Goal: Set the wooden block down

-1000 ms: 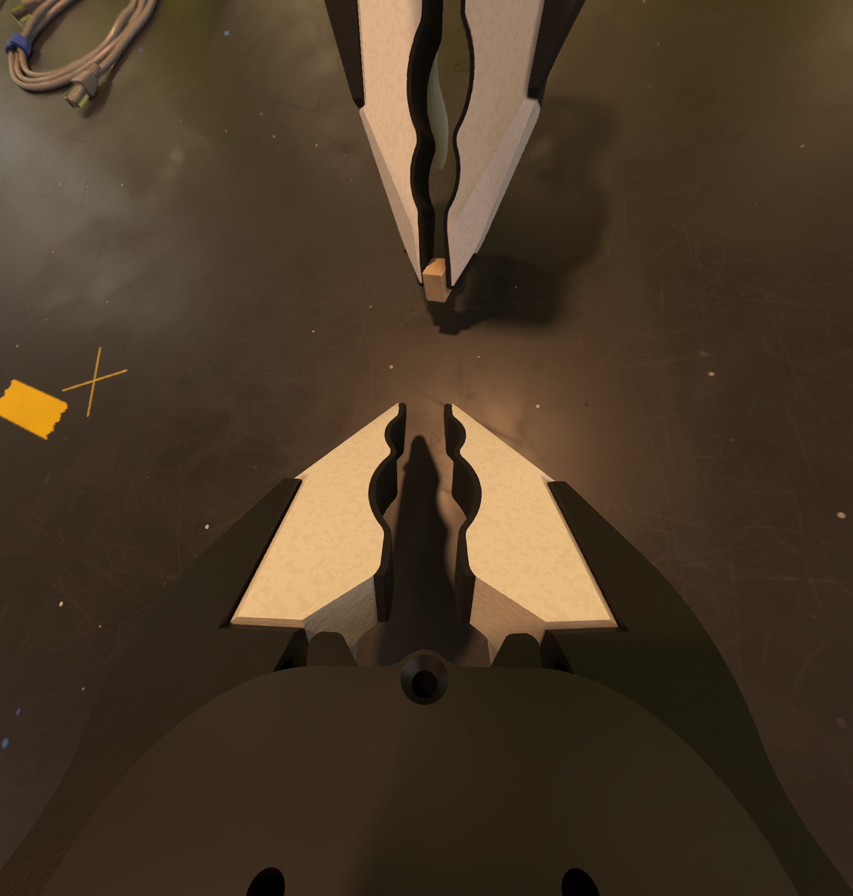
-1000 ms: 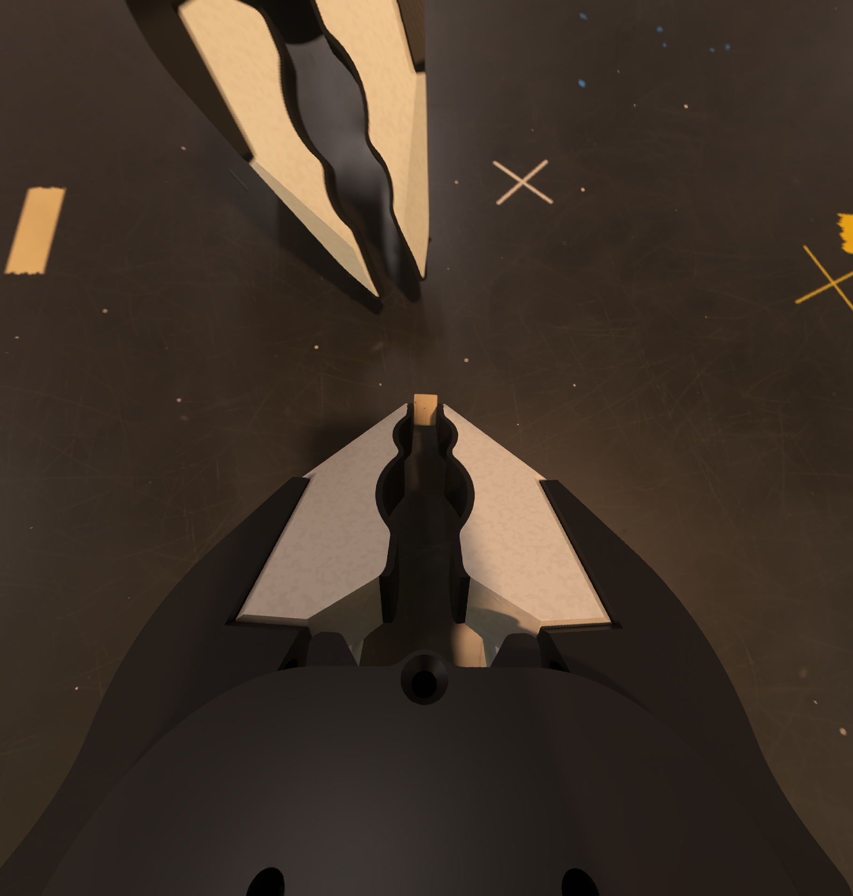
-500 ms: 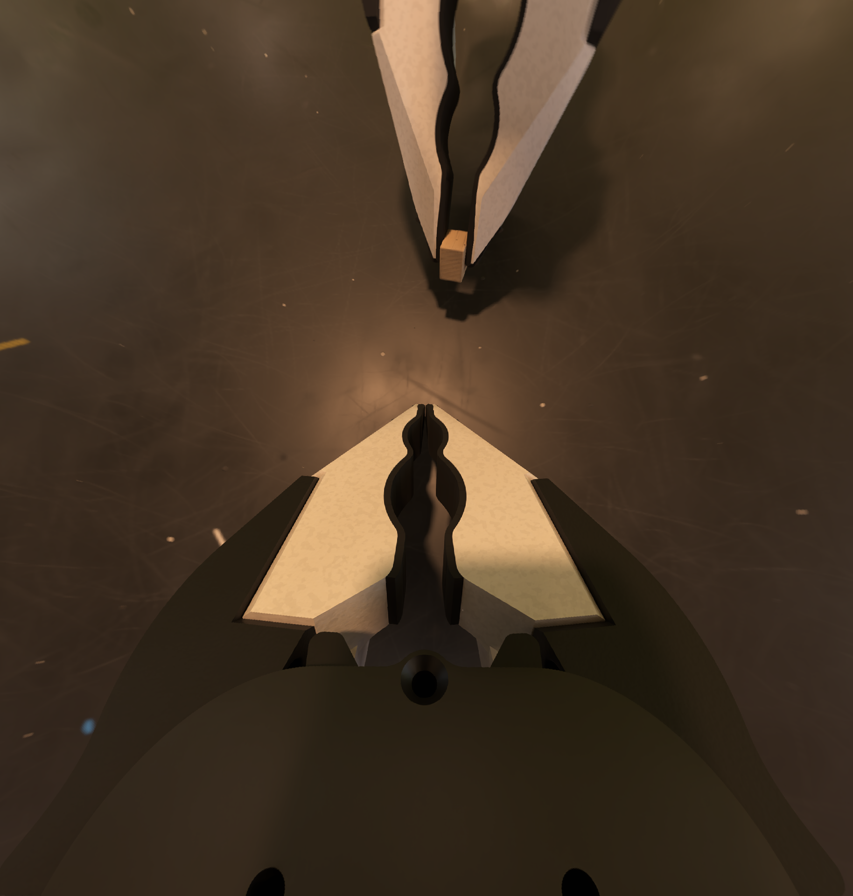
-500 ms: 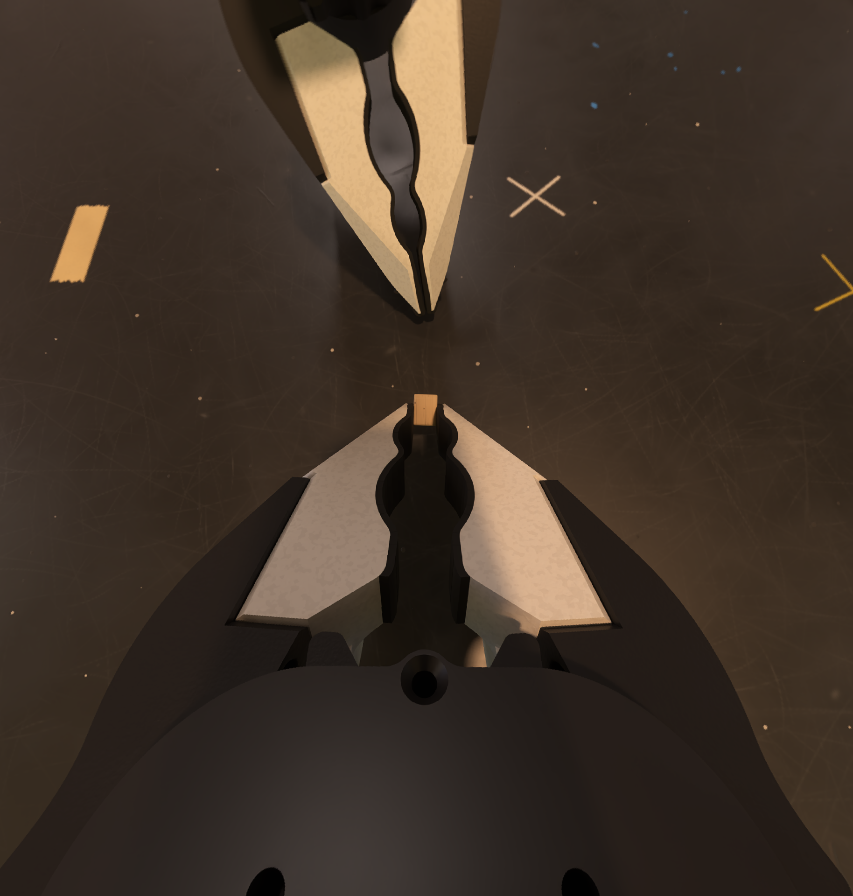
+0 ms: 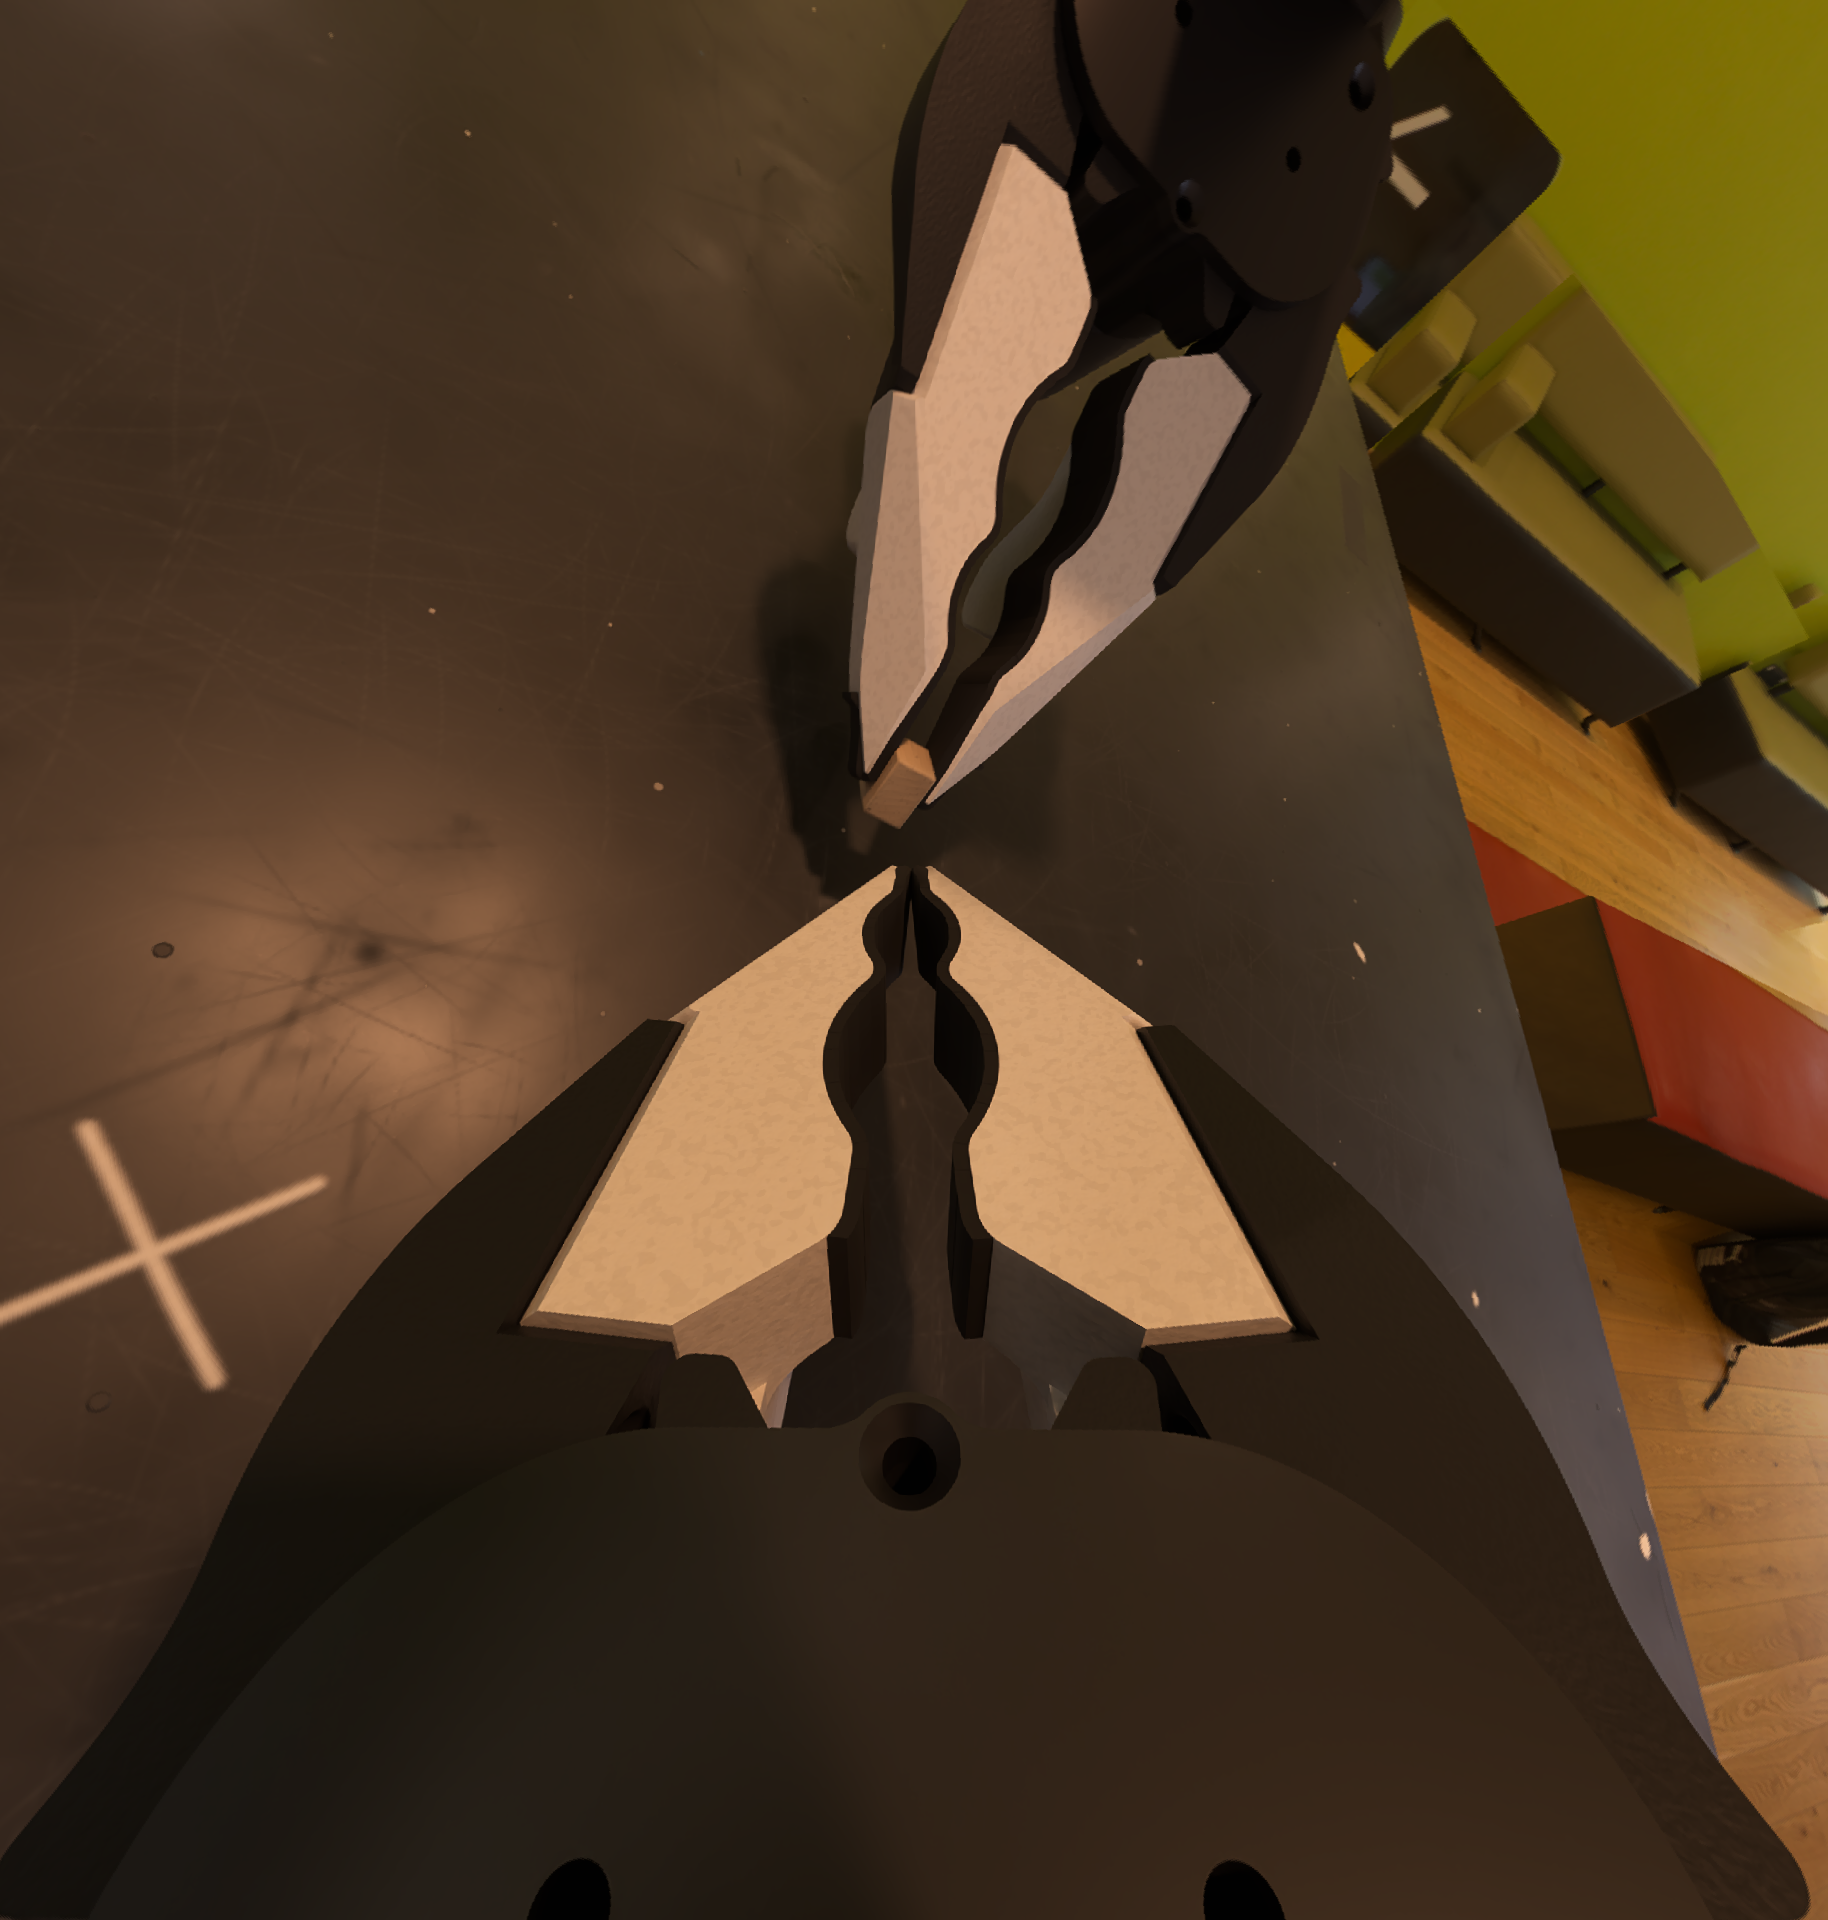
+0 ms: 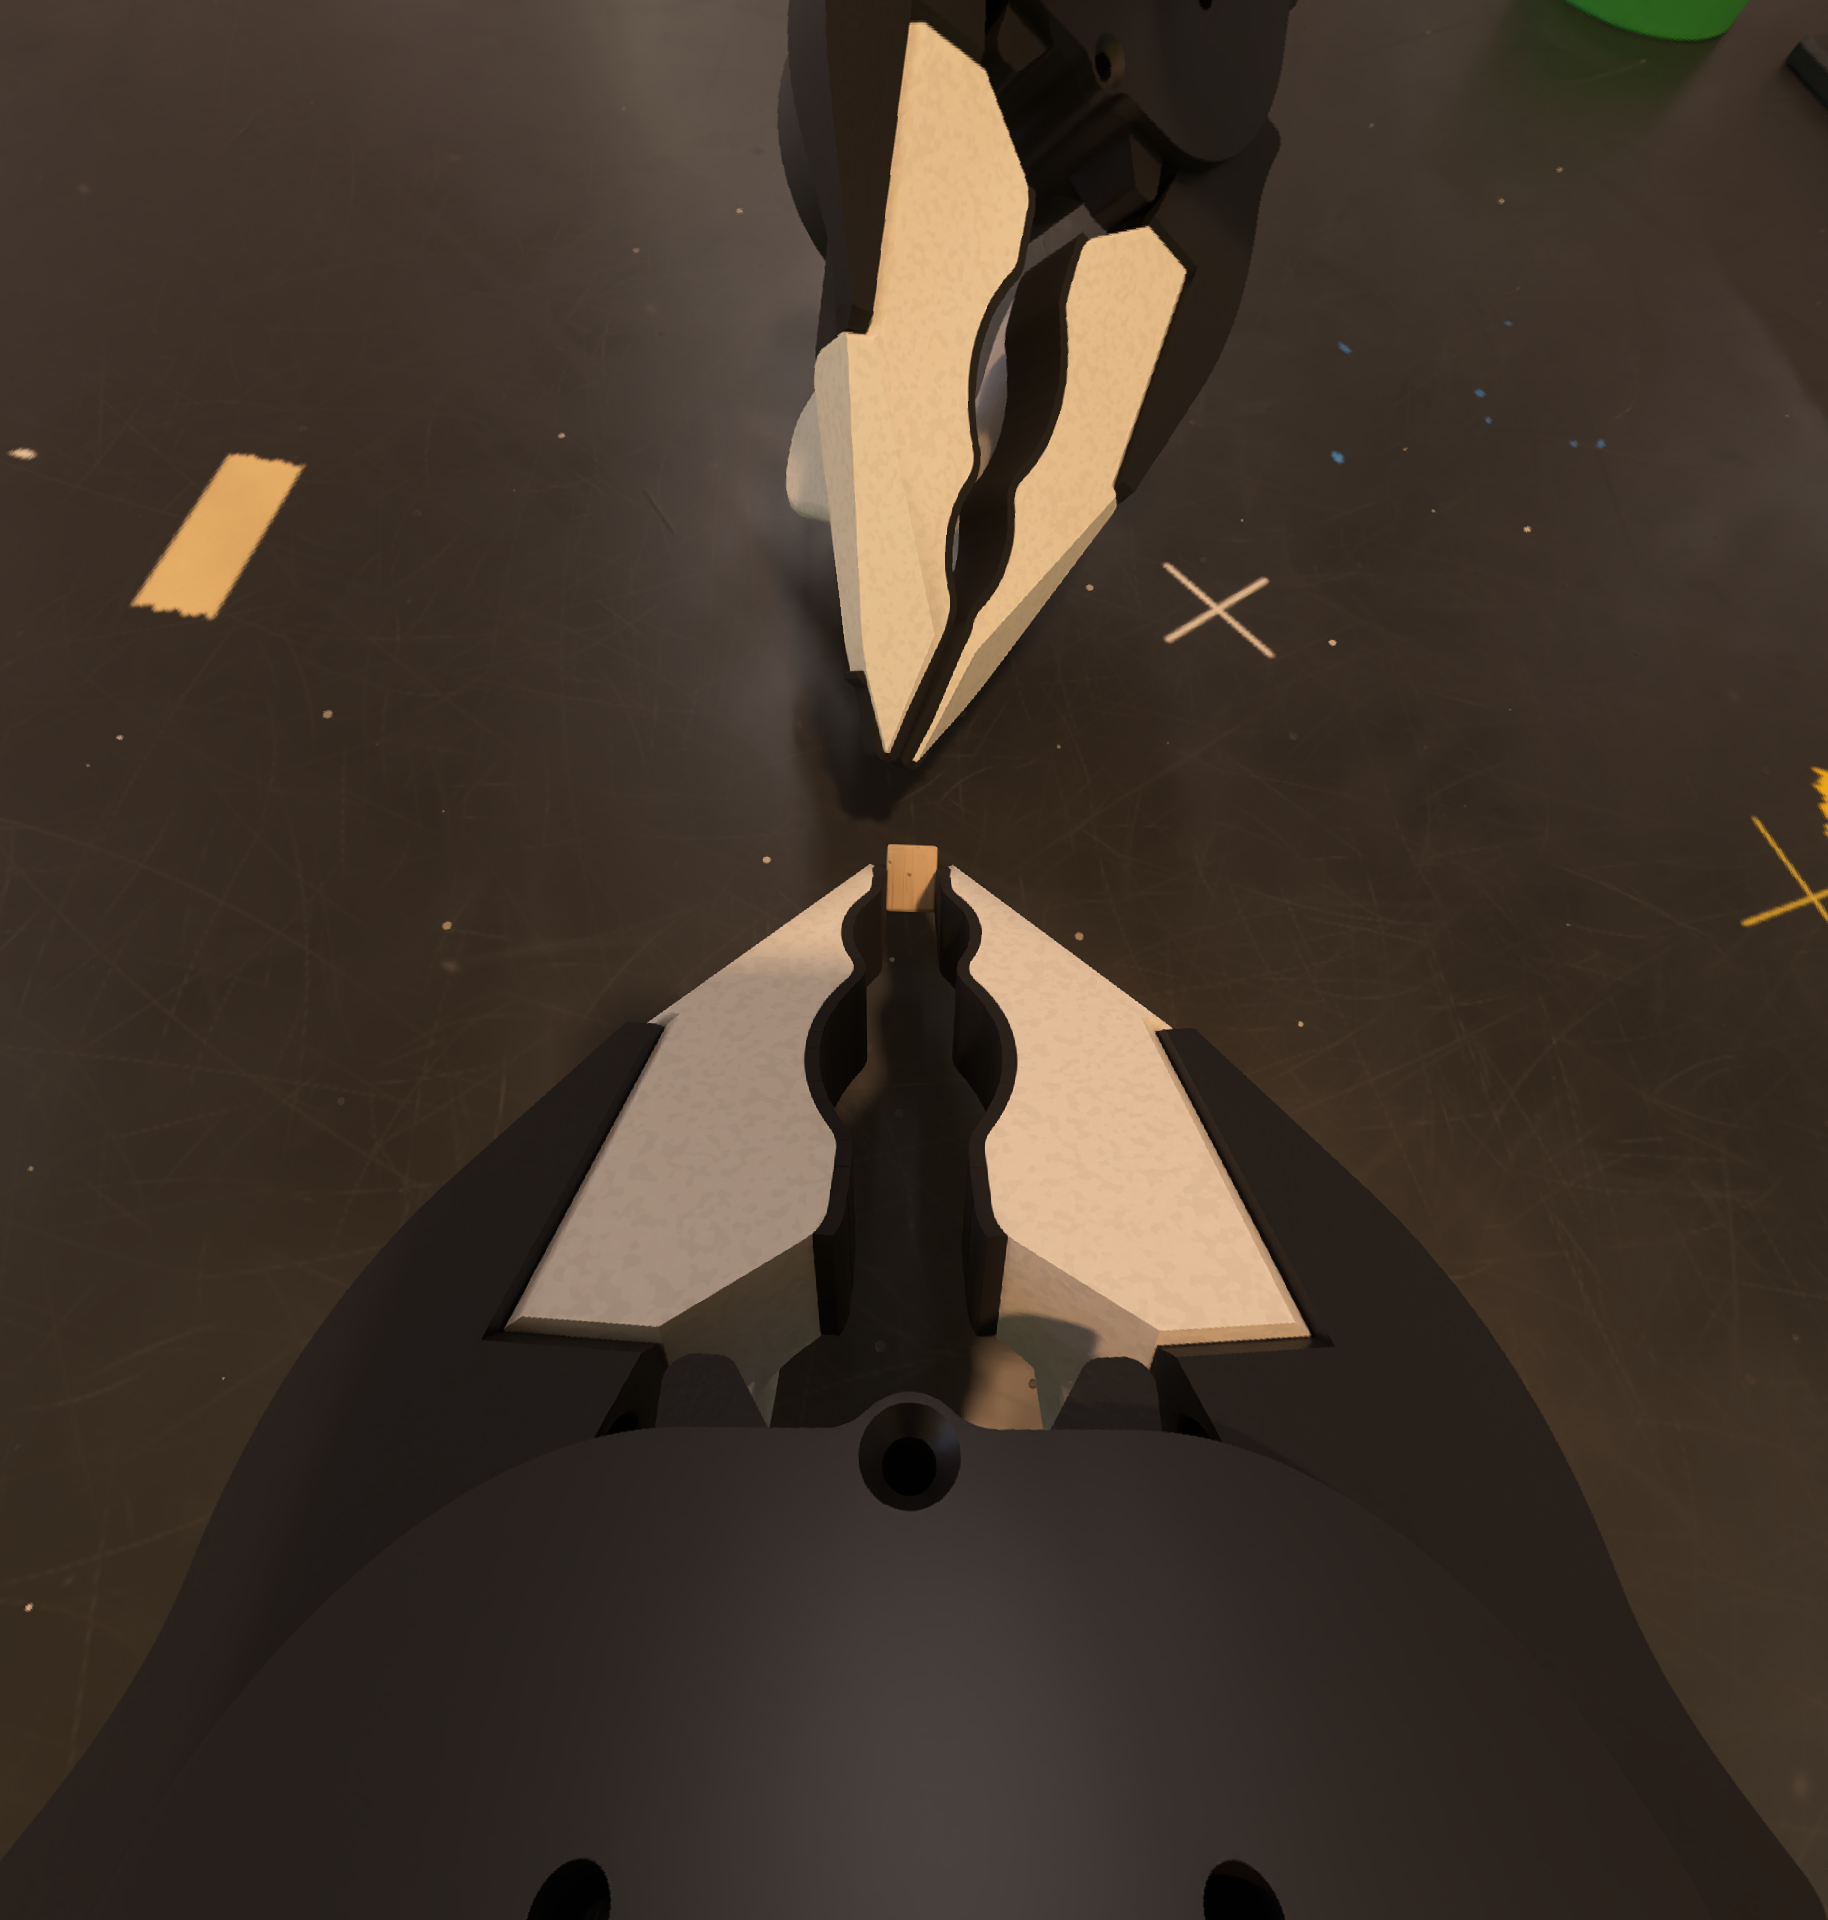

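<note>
A small wooden block [image 6: 911, 878] sits pinched between the tips of my right gripper [image 6: 912, 881], low over the dark table. In the left wrist view the same block [image 5: 899, 787] shows at the right gripper's [image 5: 905, 779] tips, which come in from above. My left gripper [image 5: 910, 875] is shut and empty, its tips just short of the block. In the right wrist view the left gripper [image 6: 902, 753] points toward me, tip to tip with mine, a short gap apart.
The dark scratched table [image 5: 370, 520] bears a pale X mark [image 5: 146, 1252] at left; its edge [image 5: 1492, 987] runs along the right, with wooden floor beyond. The right wrist view shows a tan tape strip [image 6: 216, 537], a white X [image 6: 1216, 610], a yellow X [image 6: 1814, 899], and a green object [image 6: 1637, 12] at the top.
My left gripper shut a second ago and has swung round, closing in tip to tip on the right gripper. The right gripper keeps hold of the block.
</note>
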Tool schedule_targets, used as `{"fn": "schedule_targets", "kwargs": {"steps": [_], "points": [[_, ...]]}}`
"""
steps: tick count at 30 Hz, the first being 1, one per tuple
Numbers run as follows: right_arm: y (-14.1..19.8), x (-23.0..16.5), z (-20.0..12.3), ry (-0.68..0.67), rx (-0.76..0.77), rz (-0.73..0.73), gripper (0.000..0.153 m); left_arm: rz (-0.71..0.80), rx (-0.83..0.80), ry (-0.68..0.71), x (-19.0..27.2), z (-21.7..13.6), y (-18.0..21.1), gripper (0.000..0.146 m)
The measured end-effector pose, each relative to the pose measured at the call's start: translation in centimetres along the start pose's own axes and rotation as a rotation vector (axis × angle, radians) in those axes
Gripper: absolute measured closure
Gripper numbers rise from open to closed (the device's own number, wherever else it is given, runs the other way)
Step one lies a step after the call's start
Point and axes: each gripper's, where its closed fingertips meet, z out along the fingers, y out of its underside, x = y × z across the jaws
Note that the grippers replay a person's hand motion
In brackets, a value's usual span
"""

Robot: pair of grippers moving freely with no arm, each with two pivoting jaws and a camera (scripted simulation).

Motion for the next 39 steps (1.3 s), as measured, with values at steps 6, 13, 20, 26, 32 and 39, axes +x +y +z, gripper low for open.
{"fn": "schedule_targets", "kwargs": {"steps": [6, 13, 20, 26, 32, 39], "points": [[0.0, -0.2, 0.2, -0.019, 0.006, -0.010, 0.144, -0.004, 0.019, 0.021, 0.2, 0.2, -0.3, 0.146], [0.9, 0.0, 0.5, -0.120, -0.085, 0.163, 0.144, 0.029, 0.034, -0.091, -0.9, -1.0, 0.1, 0.146], [0.9, 0.8, 0.0, -0.452, -0.280, 0.472, 0.144, 0.076, -0.001, -0.138, -0.5, -1.1, 1.3, 0.146], [1.0, 0.0, 0.8, -0.593, -0.495, 0.371, 0.144, 0.135, -0.025, -0.156, -0.1, -0.9, 1.7, 0.146], [1.3, 0.2, 1.1, -0.603, -0.559, 0.338, 0.144, 0.167, -0.023, -0.178, -0.4, -0.8, 1.7, 0.146], [1.6, 0.2, 1.3, -0.611, -0.588, 0.330, 0.144, 0.225, -0.026, -0.199, -0.6, 0.0, 1.0, 0.146]]}}
